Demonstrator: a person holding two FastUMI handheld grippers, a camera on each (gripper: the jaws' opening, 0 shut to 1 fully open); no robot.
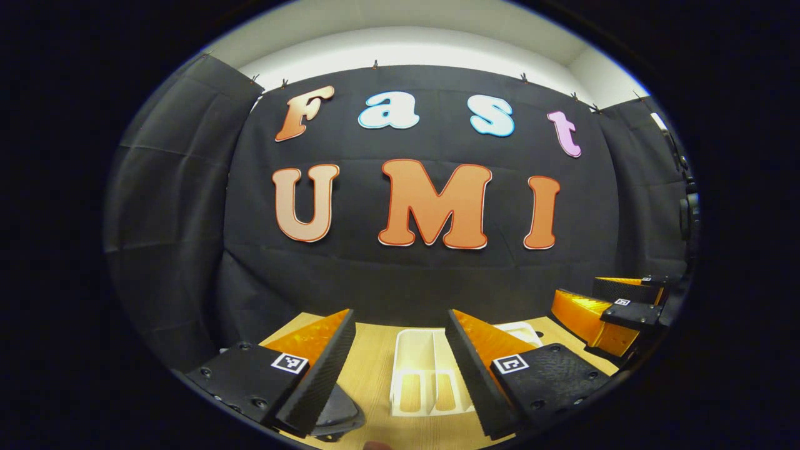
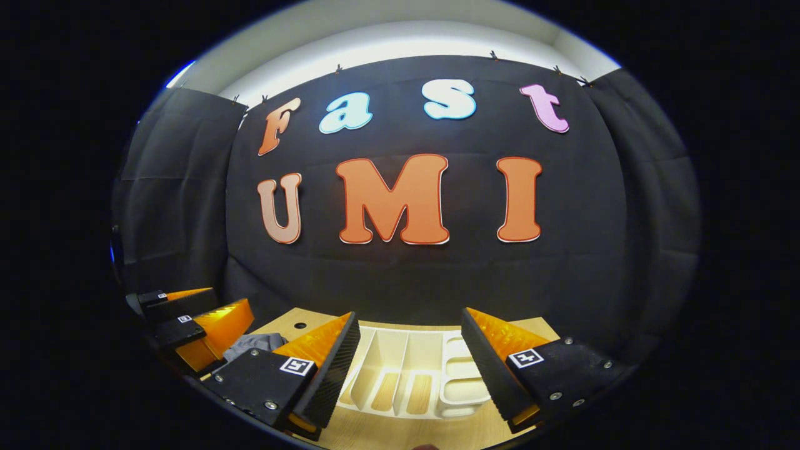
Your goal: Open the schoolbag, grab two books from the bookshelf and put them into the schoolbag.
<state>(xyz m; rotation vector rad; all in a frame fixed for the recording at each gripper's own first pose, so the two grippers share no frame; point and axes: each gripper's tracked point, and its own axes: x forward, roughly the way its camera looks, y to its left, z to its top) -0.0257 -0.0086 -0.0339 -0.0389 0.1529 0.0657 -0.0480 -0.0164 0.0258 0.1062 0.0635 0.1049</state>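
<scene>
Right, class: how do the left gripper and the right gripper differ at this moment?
The right gripper faces the white plastic divider rack squarely, with its slots between the fingers; the left gripper faces the rack's left end. The grey fabric bag lies close by the left gripper, off to the right gripper's left side. Both grippers are open, empty, and hover over the light wooden table.

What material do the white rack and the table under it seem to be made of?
The white rack looks like moulded plastic: smooth, slightly glossy walls with rounded edges. The table looks like light wood or a wood-look laminate, matte, with fine straight grain lines; which of the two I cannot tell.
</scene>
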